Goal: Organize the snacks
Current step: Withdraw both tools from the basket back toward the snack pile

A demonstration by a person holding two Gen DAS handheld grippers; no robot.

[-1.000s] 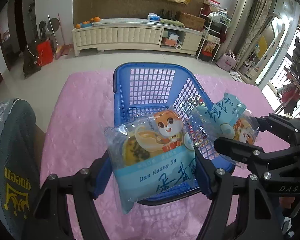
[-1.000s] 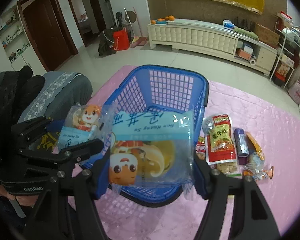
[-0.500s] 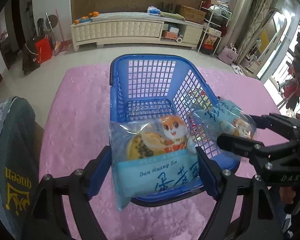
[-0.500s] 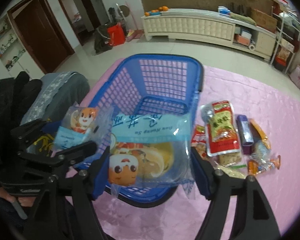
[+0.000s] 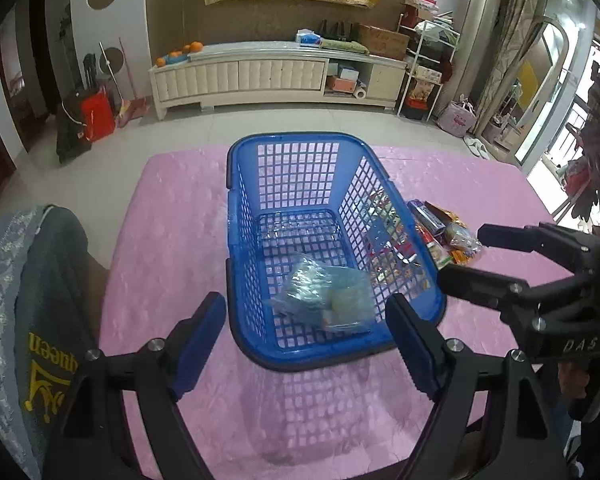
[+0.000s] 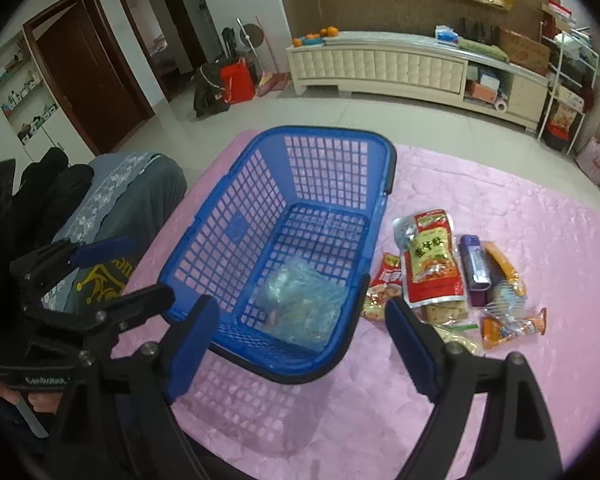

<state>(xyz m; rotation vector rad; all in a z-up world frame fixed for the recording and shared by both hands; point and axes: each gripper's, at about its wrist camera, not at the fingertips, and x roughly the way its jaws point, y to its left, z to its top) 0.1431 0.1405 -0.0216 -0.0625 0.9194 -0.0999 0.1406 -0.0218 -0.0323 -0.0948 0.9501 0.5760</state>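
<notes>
A blue plastic basket [image 5: 236, 240] [image 6: 220, 208] stands on the pink tablecloth. Light-blue pastry packets [image 5: 324, 296] [image 6: 300, 304] lie blurred in its near end. My left gripper [image 5: 306, 344] is open and empty above the basket's near rim; it also shows in the right wrist view [image 6: 112, 276]. My right gripper [image 6: 300, 340] is open and empty beside it; it also shows in the left wrist view [image 5: 476, 256]. Several loose snacks lie right of the basket, among them a red packet [image 6: 434, 258] and a purple bar [image 6: 474, 266].
A chair back draped in grey cloth [image 5: 28, 320] stands at the table's left edge. An orange packet [image 6: 508, 326] lies at the near right of the snack pile. The pink cloth [image 5: 172, 208] reaches beyond the basket on both sides.
Both grippers have opened and let go of their pastry packets, which have dropped into the basket. Both grippers have pulled back a little from the basket.
</notes>
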